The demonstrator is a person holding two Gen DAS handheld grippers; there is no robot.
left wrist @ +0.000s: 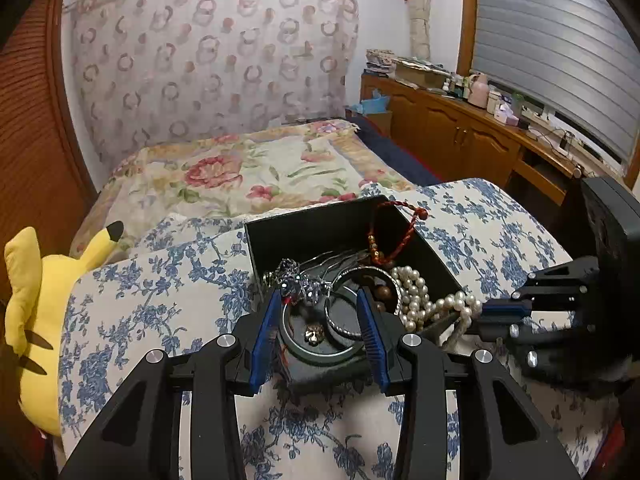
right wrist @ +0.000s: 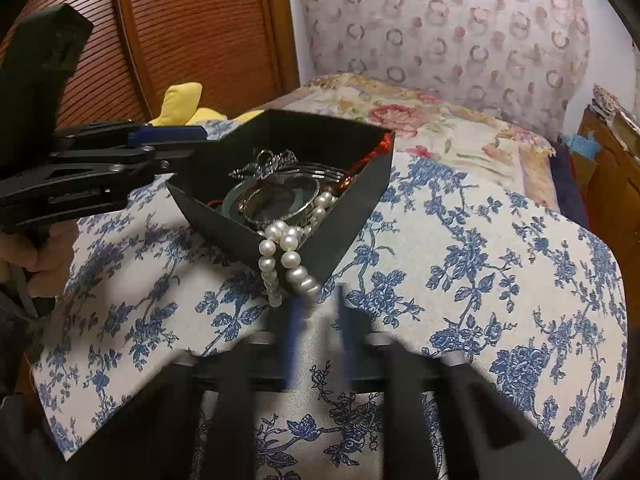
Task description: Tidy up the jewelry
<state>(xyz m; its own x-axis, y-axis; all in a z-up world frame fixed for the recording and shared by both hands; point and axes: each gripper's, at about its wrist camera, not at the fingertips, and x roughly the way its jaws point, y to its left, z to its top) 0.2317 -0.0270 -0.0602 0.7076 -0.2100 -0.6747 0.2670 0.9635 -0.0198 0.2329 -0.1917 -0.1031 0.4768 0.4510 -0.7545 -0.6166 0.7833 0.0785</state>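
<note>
A black box full of jewelry sits on a blue-flowered cushion. The left gripper is spread wide over the box's near corner, hiding part of a round bangle. A pearl necklace spills over the box's corner. The right gripper, badly blurred, stands parted just beside the pearls.

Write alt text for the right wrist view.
A black box of tangled jewelry sits on a blue-floral cloth, a pearl strand spilling over its near corner. The blurred right gripper is open just below the pearls; the left gripper reaches the box's far-left edge.
</note>
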